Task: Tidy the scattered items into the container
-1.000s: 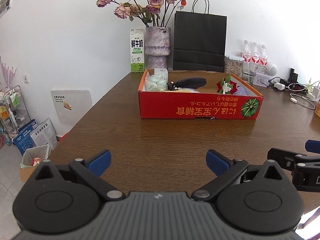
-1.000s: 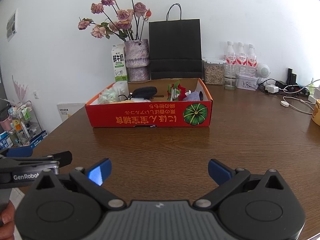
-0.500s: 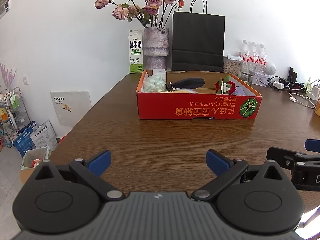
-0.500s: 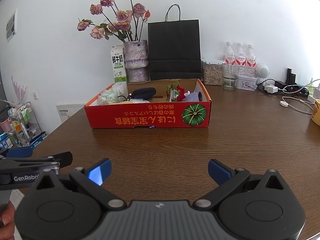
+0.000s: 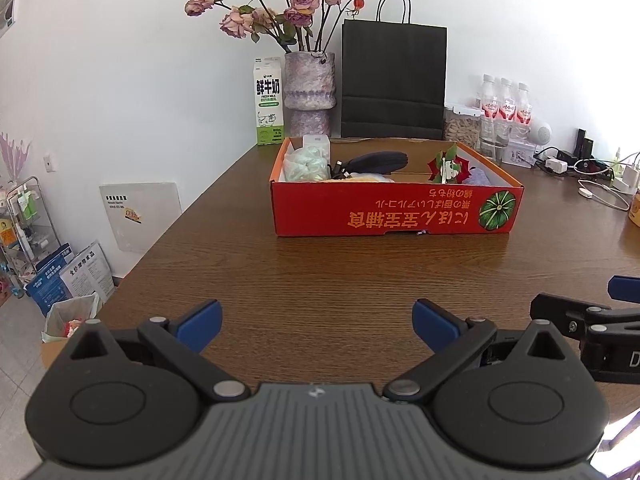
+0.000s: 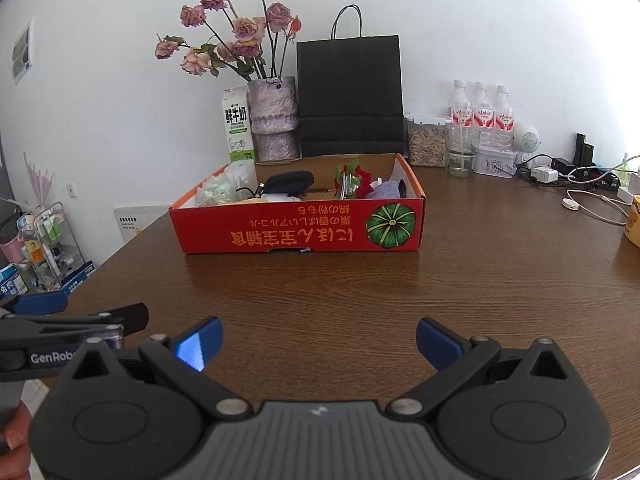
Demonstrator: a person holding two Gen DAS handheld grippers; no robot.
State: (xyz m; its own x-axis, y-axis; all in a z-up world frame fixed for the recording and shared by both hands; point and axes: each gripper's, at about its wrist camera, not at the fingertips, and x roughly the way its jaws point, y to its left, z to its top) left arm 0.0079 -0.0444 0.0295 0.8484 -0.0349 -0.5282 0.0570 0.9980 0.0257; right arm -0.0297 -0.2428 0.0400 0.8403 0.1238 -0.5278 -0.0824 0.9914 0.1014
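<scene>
**Table looks cleared; the box holds the lot**

Judging by these two views, the tidying is at or near its end: the stretch of wooden table [image 5: 320, 280] in front of the red cardboard box [image 5: 396, 210] carries no loose item, and nothing is held. The left gripper [image 5: 316, 318] and the right gripper [image 6: 318, 338] hover side by side low over the near table, well apart from the box, both with jaws spread wide and empty.

Inside the box, from left to right: a pale green crumpled bundle [image 5: 305, 165] with a white block [image 5: 317, 145] behind it in the left corner, a dark zip case [image 5: 376, 161] with a thin cable at its end, something pale yellow and white tucked below the case, a red and green ornament [image 5: 447, 167], and a lilac cloth-like piece [image 5: 478, 178] at the right end.

What remains, if anything, I cannot tell; the cables and chargers [image 6: 576, 184] by the far right wall may not belong to the task.
</scene>
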